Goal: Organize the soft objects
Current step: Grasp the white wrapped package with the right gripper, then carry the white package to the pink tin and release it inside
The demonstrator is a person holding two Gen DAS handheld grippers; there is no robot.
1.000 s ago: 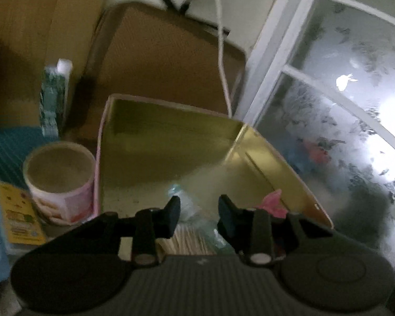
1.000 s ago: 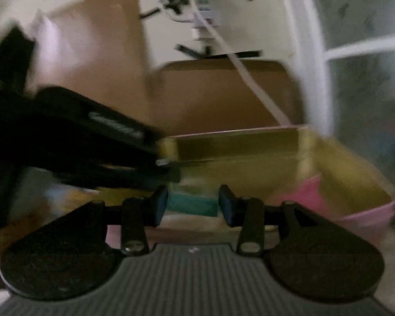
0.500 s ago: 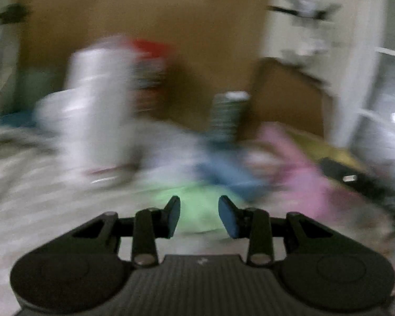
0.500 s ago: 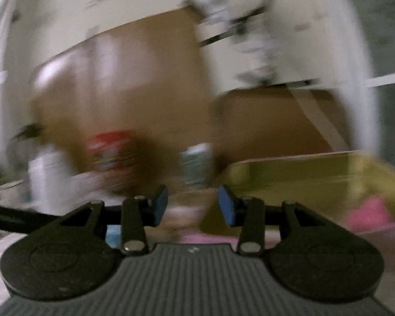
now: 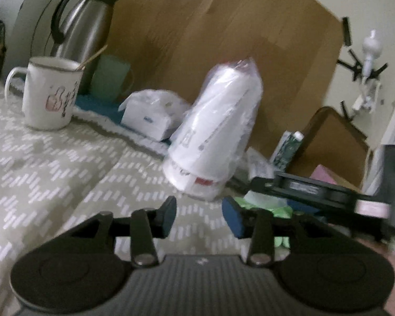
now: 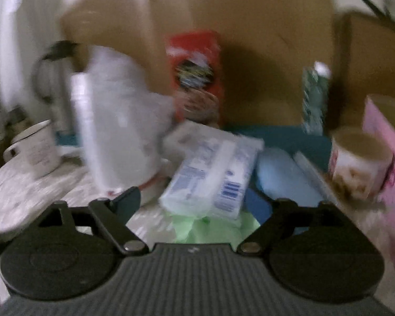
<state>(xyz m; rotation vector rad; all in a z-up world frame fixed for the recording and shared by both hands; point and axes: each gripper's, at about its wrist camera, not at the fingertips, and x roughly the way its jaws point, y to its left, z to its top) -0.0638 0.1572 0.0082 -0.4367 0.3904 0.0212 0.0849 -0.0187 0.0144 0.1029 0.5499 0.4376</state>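
Observation:
My left gripper (image 5: 198, 217) is open and empty above the patterned tablecloth (image 5: 39, 171), just in front of a plastic-wrapped stack of white cups (image 5: 216, 134). My right gripper (image 6: 194, 202) is wide open and empty, right in front of a white and blue soft pack (image 6: 213, 173) that lies on a green soft thing (image 6: 197, 226). A light blue soft pack (image 6: 284, 176) lies to its right. The pink box (image 6: 389, 142) with a gold inside stands at the far right. The right gripper's body shows in the left wrist view (image 5: 316, 189).
A white mug (image 5: 50, 92), a steel kettle (image 5: 84, 23), a green cup (image 5: 110, 79) and a tissue pack (image 5: 150, 115) stand at the back left. A red packet (image 6: 194, 76), a green tube (image 6: 316, 97) and a paper tub (image 6: 358, 158) stand near the cardboard wall.
Both grippers swung left, away from the pink box toward the cluttered table. The right gripper let go of the teal thing it held and opened wide. The left stayed open.

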